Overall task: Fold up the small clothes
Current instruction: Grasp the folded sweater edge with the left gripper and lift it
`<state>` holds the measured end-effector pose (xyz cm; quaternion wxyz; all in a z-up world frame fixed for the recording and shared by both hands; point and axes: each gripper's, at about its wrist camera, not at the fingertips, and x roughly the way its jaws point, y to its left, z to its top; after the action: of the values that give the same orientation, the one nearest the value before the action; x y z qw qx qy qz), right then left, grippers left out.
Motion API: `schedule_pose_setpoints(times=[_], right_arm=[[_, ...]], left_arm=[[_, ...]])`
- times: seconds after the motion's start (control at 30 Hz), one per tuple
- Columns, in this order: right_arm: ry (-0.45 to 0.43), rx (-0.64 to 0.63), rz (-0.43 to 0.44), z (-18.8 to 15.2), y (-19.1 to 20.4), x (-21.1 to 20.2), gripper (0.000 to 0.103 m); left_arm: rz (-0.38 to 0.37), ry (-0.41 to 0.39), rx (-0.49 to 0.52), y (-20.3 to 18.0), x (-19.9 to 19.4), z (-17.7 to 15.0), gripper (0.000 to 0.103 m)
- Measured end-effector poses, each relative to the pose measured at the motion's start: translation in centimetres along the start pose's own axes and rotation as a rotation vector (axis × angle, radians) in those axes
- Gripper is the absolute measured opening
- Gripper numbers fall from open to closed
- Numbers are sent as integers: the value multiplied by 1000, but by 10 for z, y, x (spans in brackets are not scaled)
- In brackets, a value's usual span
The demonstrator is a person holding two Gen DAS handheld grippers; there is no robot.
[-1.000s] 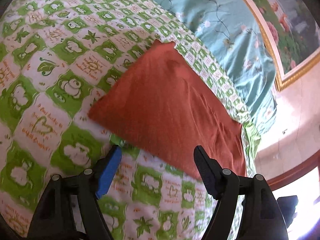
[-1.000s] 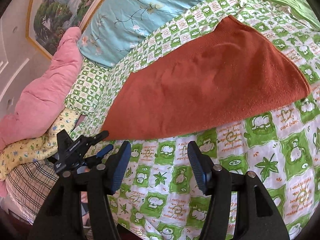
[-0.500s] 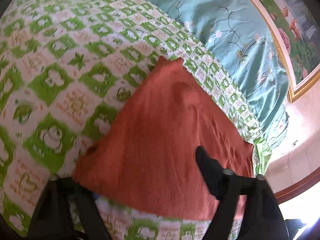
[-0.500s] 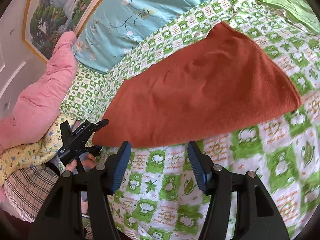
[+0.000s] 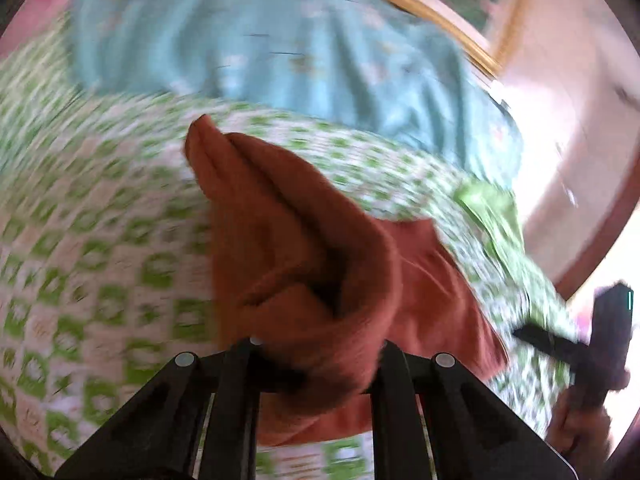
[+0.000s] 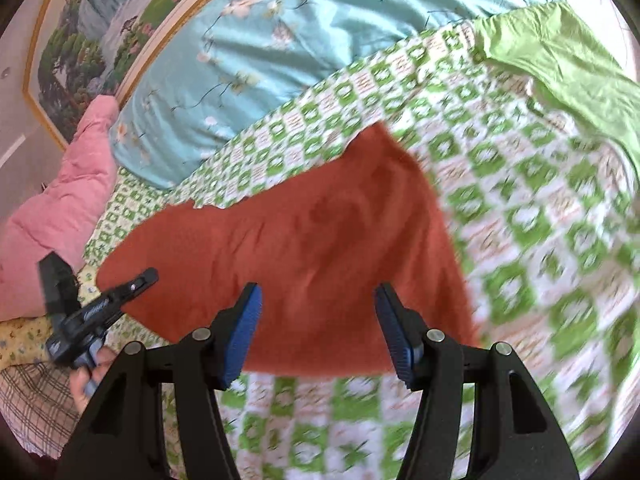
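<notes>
A rust-red cloth [image 5: 288, 240] lies on the green-and-white checked bedspread [image 5: 100, 240]. My left gripper [image 5: 320, 364] has a bunched corner of it between its closing jaws, and that corner stands raised and folded over the rest; the fingertips are hidden under the fabric. In the right wrist view the red cloth [image 6: 320, 232] spreads across the bedspread [image 6: 520, 220]. My right gripper [image 6: 318, 332] hangs open just above the cloth's near edge, blue pads apart and holding nothing. The left gripper [image 6: 100, 308], in a hand, shows at the cloth's left corner.
A light blue flowered quilt [image 6: 260, 40] lies behind the cloth, a pink pillow [image 6: 52, 208] at the left, a green cloth [image 6: 560, 52] at the far right. A framed picture [image 6: 100, 20] leans on the wall. The left wrist view is blurred by motion.
My left gripper went from open beside the cloth to shut on its corner, then lifted and swung it over. My right gripper slid forward over the cloth's near edge, still open.
</notes>
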<state>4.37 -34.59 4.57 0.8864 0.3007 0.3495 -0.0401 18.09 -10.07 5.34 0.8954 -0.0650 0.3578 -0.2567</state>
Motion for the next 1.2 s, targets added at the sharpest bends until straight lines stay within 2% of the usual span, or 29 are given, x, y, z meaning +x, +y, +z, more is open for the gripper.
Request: schedule_pose_setpoints(times=[0.13,0.23,0.27,0.37,0.5,0.7,0.77,0.8,0.87,1.0,1.1,1.2], right_arm=[[20,21,0,21,-16,11,60],[65,56,-5,32,-24,32,60],[81,60,5,34,-24,39,60],[130,34,56,42,-14,63,60],[223,31,177,57,3,112,60],[357,25,206,74,26,182,62],[388,-16,186,75,32,194,34],[397,-58,153,77,37,197,15],[381,-80,175,84,39,188,15],[268,-121,214,112,30,139,15],[221,-130,156,119,5,111,15],[233,-89,78,117,-30,111,14]], left_arm=[[-29,81,116,-51,45,-25,11],[16,164,164,-68,81,-49,11],[23,168,165,-69,85,-53,10],[5,154,145,-66,82,-55,10],[-9,138,138,-59,71,-50,11],[40,132,210,-73,68,-52,11],[60,127,238,-78,65,-51,11],[65,122,257,-83,62,-49,11],[54,98,271,-91,55,-42,11],[-52,65,266,-121,48,-24,11],[-117,95,267,-151,65,-26,11],[-145,158,261,-167,91,-39,11]])
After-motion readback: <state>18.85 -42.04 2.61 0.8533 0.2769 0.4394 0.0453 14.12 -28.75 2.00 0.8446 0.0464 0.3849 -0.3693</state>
